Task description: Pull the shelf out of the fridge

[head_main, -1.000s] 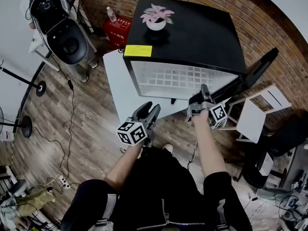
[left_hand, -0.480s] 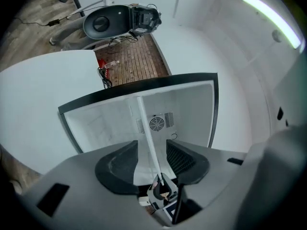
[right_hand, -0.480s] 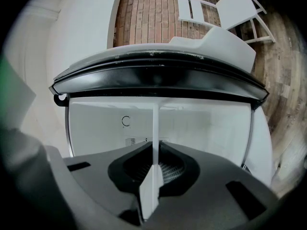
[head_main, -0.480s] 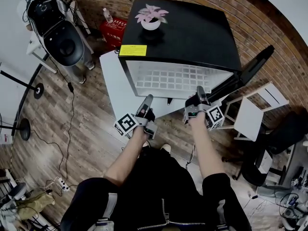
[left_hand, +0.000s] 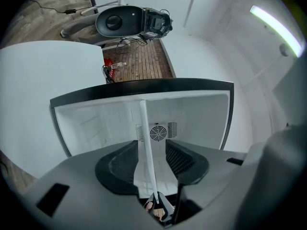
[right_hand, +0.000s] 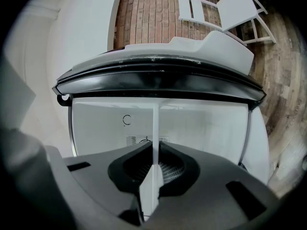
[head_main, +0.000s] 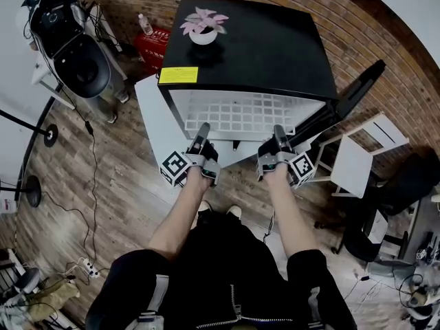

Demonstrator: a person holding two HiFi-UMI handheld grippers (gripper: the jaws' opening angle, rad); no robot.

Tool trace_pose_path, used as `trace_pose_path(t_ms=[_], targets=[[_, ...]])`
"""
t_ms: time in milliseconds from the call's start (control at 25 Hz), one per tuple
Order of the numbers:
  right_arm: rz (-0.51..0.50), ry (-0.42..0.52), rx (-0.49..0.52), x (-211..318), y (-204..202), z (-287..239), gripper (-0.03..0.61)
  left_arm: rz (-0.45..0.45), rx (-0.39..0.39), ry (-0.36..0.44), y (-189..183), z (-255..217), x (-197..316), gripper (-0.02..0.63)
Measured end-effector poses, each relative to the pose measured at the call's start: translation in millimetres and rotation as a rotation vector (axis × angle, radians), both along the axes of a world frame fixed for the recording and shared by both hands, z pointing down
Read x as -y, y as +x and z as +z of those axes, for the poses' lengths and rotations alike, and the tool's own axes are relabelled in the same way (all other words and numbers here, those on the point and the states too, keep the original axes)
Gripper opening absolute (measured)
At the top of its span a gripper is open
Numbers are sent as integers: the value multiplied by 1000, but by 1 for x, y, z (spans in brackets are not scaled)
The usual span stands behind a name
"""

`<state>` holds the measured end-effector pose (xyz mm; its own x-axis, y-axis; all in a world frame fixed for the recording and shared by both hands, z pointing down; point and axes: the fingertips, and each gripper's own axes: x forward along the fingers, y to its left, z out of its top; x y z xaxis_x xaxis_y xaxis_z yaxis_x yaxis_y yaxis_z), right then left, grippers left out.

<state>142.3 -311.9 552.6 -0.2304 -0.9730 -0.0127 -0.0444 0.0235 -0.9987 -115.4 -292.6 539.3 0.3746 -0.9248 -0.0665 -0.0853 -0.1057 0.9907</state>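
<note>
The black fridge (head_main: 275,47) stands open, its door (head_main: 354,98) swung out to the right. Its white wire shelf (head_main: 240,112) lies level inside. My right gripper (head_main: 278,133) is shut on the shelf's front edge; in the right gripper view the thin white edge (right_hand: 155,128) runs between the touching pads of that gripper (right_hand: 156,164). My left gripper (head_main: 201,133) is at the shelf's front left. Its jaws stand wide around the shelf edge (left_hand: 144,128) and have just been closing a little, with a gap still showing on both sides in the left gripper view (left_hand: 152,152).
A potted plant (head_main: 199,27) and a yellow label (head_main: 179,75) sit on the fridge top. A white panel (head_main: 152,115) lies left of the fridge, a white folding chair (head_main: 357,160) to the right. A black machine (head_main: 75,53) and a red box (head_main: 152,41) stand behind on the left.
My left gripper has moved forward to the shelf's front edge and rolled, so its marker cube now faces sideways. The right gripper has stayed on the shelf.
</note>
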Motion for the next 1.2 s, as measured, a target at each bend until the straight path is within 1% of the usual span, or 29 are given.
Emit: trace_pose_path(t_ms=[80,200,400,560,680,920,1120,1200], targets=[[-5,0,-3,-1,0,0,29,-4,-13,-6,0,2,5,165],[-13,-2,-7,-3,-1,1,29,-2,-6,-13,1,4,9,151],[-18,0,-9,-6,-1,-1,29,-11,-38,-30,0,6,12,94],[-20,4,-6,-5,0,0,31,-13,-50,-39,2,7,14,77],[-20,5,-7,-5,0,0,31,-23,-103,-59,2,10,15,41],[-24,2,-14,-8,0,2,31,-36,-131,-50,2,12,13,40],[-26,7,-19,-13,0,2,31,-29,-126,-37,2,9,8,40],[-27,10,-18,-14,0,2,31,-25,-135,-38,3,9,5,40]])
